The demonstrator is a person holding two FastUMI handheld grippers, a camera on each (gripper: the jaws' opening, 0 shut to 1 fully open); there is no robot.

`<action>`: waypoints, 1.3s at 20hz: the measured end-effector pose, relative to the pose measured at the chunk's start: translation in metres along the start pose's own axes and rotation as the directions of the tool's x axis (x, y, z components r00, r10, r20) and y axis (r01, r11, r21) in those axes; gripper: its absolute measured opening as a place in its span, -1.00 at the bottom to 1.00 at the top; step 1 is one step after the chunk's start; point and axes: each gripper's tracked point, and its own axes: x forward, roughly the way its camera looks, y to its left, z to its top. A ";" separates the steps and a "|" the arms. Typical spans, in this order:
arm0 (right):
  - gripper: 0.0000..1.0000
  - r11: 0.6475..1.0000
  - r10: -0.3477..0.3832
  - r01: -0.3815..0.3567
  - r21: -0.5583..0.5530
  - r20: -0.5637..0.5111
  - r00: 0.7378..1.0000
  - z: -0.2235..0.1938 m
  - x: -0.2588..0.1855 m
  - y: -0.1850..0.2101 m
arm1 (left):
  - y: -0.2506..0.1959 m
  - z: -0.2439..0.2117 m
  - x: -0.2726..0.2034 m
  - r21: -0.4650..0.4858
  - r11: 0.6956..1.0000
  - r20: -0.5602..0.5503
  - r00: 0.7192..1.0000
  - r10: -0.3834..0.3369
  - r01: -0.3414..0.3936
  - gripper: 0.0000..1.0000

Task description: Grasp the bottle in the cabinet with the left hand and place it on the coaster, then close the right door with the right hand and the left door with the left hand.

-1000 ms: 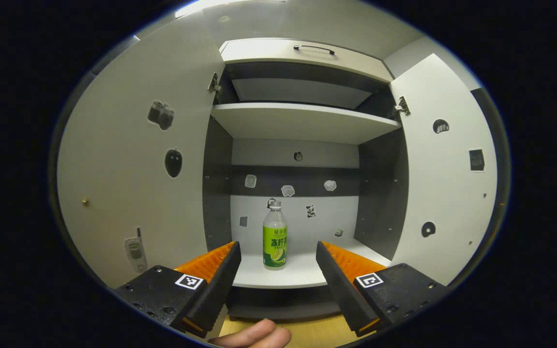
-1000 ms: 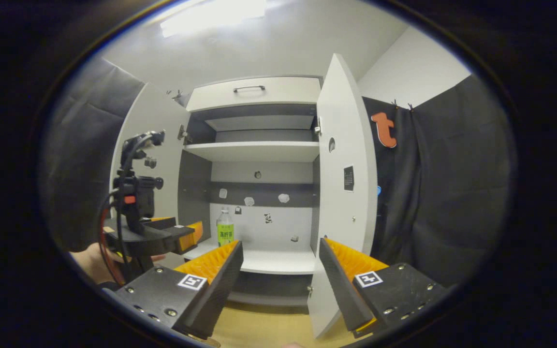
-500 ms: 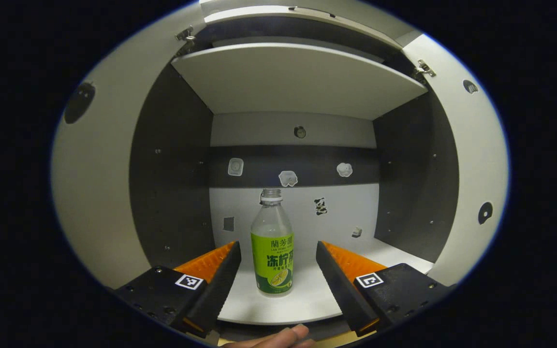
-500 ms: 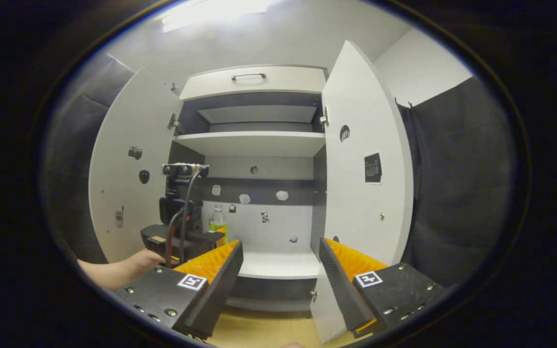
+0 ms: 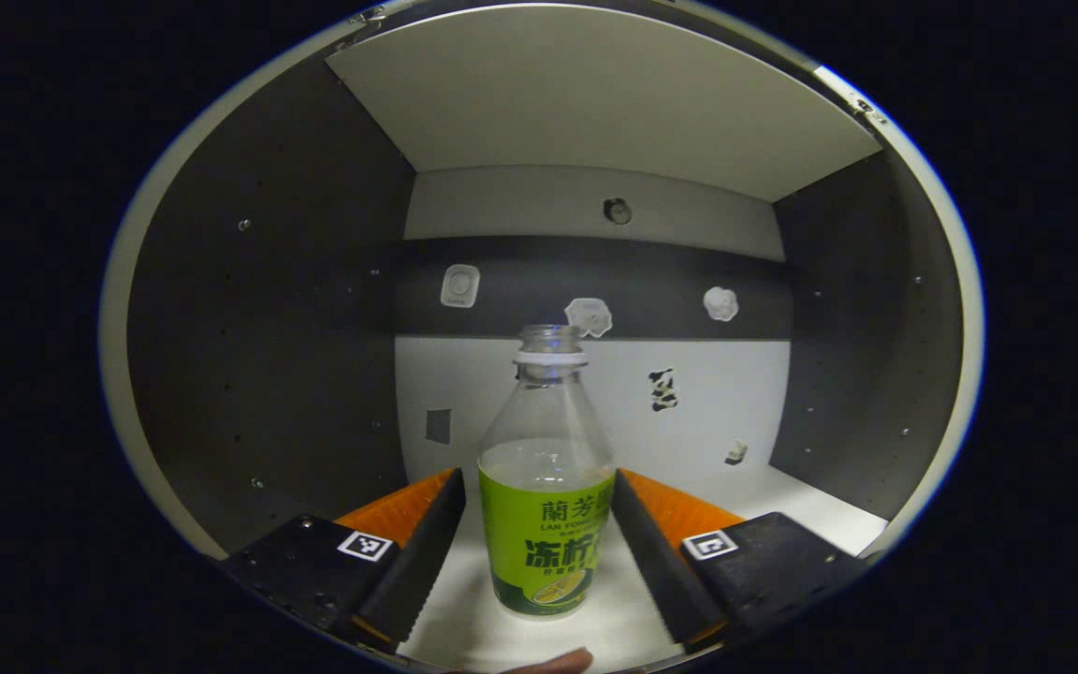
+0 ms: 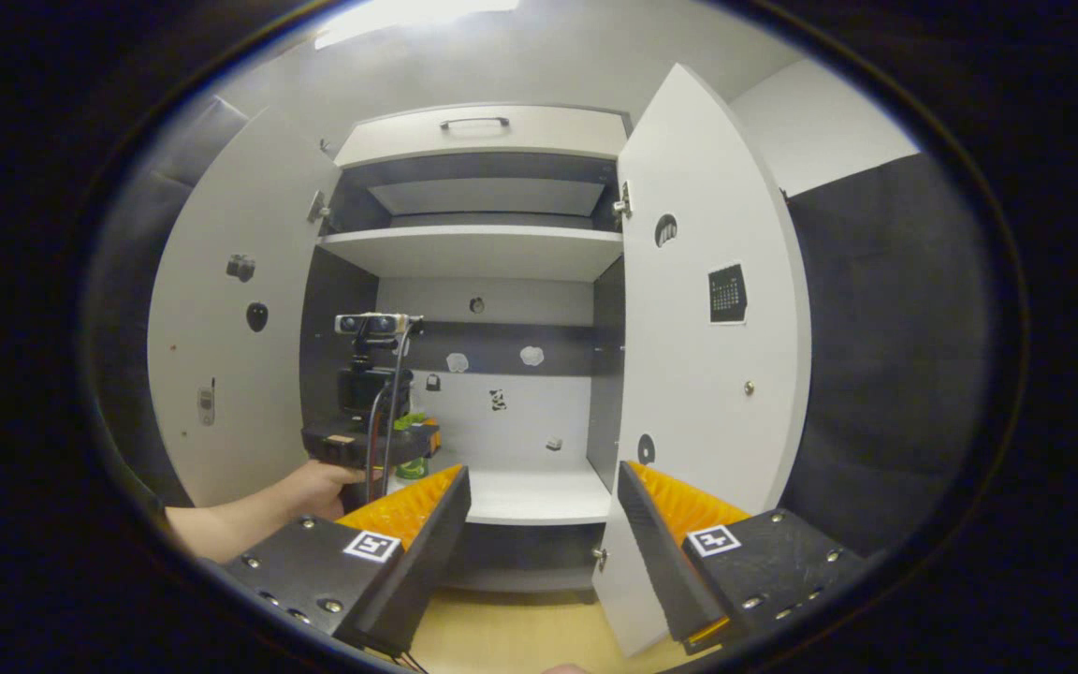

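Bottle (image 5: 546, 505) now between left jaws

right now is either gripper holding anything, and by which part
Nothing is held. The left gripper is open around the bottle at its label, fingers not yet pressing. The right gripper is open and empty.

Between the fingers of your left gripper (image 5: 537, 476) stands the clear plastic bottle with a green label (image 5: 546, 534). The label carries a row of pale characters, a fine line of Latin letters under them, and bigger dark characters lower down. Each finger body has a square black-and-white code marker (image 5: 367, 546) with no letters on it. Ahead of your right gripper (image 6: 544, 470), to its right, the white right door (image 6: 689, 374) carries a dark calendar-like sticker (image 6: 727, 293); its figures are too small to read.
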 end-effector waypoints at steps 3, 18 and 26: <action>0.92 1.000 0.012 -0.012 0.010 0.016 1.000 0.003 -0.008 0.010 | -0.010 0.006 -0.011 0.001 0.999 -0.010 0.999 -0.040 0.040 0.59; 0.91 0.997 0.074 -0.075 0.030 0.039 0.996 0.018 -0.123 -0.024 | 0.005 0.045 -0.225 -0.020 0.998 0.053 0.997 -0.062 0.063 0.59; 0.91 0.993 0.097 -0.099 0.060 0.035 0.995 0.009 -0.178 -0.047 | -0.003 0.013 -0.341 0.028 0.998 0.116 0.991 -0.067 0.064 0.59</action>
